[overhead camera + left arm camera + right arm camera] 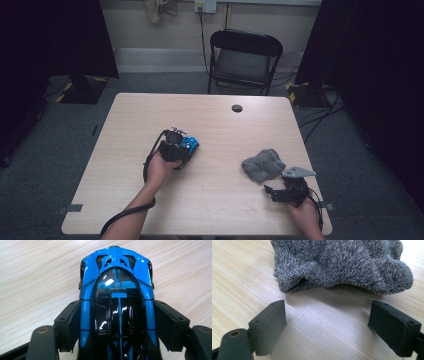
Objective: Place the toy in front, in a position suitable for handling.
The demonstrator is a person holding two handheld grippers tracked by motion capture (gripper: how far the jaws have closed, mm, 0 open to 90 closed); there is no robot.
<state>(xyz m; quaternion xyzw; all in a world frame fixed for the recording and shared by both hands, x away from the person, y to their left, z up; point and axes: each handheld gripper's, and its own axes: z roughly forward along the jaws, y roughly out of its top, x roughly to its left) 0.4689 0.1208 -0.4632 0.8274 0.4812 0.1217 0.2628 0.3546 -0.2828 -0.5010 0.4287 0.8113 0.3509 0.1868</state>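
The rear of the glossy blue and black toy car (117, 305) is cut off beside the left gripper (117, 325); its wheels are hidden.

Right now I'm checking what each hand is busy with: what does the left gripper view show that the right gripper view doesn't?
The left gripper view shows a blue and black toy car clamped between the left gripper fingers, their pads pressing on its sides. The right gripper view shows a crumpled grey cloth lying just beyond the right gripper, whose fingers stand wide apart with nothing between them. Both show the light wooden table underneath and a pair of black fingers rising from the bottom edge.
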